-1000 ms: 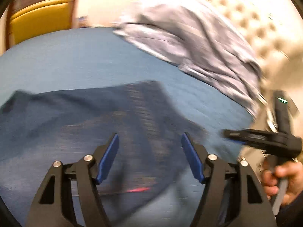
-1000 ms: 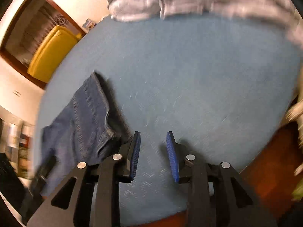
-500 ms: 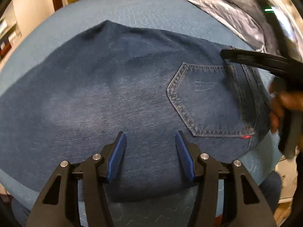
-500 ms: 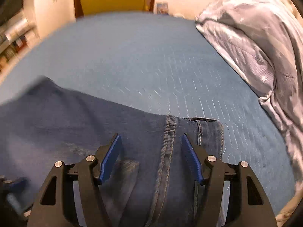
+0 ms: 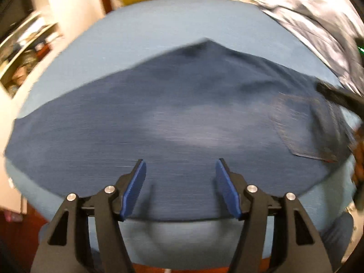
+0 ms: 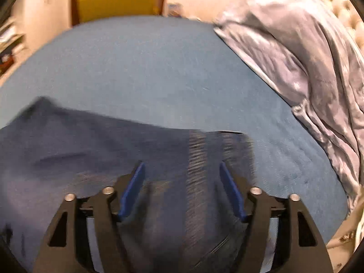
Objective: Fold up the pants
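Both hand-held grippers have swung since a second ago and are now looking down on the jeans (image 5: 173,122) lying flat on the blue bed (image 5: 173,27).

Left view: left hand-held gripper (image 5: 179,170) is opening, wide, nothing between the pads.

Right view: right hand-held gripper (image 6: 180,173) is opening, wide, hanging over the jeans' (image 6: 136,150) blurred seam, gripping nothing. Grey blanket (image 6: 307,56) is lying at right.

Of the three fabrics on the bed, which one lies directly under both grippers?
The dark denim jeans, spread flat with a back pocket showing. The lighter blue bed cover lies beneath them, and the crumpled grey quilt is bunched off to the right.
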A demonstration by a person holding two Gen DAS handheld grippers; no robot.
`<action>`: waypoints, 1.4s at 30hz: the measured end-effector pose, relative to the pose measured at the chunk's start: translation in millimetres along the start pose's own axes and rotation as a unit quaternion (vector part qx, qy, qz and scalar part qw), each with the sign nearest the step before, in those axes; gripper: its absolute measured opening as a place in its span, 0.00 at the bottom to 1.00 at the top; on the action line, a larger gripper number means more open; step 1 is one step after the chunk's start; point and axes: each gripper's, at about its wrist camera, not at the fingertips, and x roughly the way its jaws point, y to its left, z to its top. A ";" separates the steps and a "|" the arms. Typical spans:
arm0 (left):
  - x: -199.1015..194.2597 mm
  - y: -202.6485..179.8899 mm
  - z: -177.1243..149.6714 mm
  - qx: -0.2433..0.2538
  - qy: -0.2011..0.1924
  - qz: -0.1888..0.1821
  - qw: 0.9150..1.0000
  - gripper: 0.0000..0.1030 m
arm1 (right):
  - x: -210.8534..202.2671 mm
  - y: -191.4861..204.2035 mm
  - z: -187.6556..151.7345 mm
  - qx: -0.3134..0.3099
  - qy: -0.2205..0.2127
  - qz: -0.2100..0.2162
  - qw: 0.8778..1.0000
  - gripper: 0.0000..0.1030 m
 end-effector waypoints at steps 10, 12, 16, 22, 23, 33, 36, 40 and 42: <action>-6.7 149.2 -10.4 -0.160 0.003 0.050 0.986 0.76 | -46.9 155.6 -52.5 -0.096 -0.004 0.106 0.990 0.70; -6.1 182.1 -15.9 -0.201 0.005 0.063 0.977 0.76 | -39.8 175.8 -60.7 -0.123 0.013 0.100 0.987 0.70; -7.6 234.0 -27.2 -0.252 0.004 0.079 0.964 0.77 | -25.5 185.0 -73.7 -0.130 0.049 0.080 0.987 0.70; -0.5 278.0 -39.3 -0.282 0.003 0.095 0.955 0.78 | -26.4 186.7 -73.0 -0.153 0.057 0.050 0.985 0.74; 2.2 278.7 -39.5 -0.282 0.003 0.098 0.954 0.78 | -28.6 191.8 -70.7 -0.161 0.058 0.036 0.985 0.74; 51.2 308.2 -32.5 -0.257 0.021 0.119 0.959 0.83 | -49.7 318.2 21.6 -0.202 -0.010 0.184 0.962 0.69; 51.8 309.9 -30.7 -0.253 0.027 0.117 0.960 0.84 | -24.9 354.7 44.2 -0.201 -0.009 0.203 0.958 0.66; 31.7 301.1 -13.7 -0.222 -0.003 0.114 0.968 0.83 | 29.2 384.4 56.0 -0.205 0.041 0.167 0.964 0.57; 20.9 292.2 -3.1 -0.199 -0.024 0.090 0.976 0.83 | 42.8 386.1 54.4 -0.195 0.058 0.171 0.964 0.57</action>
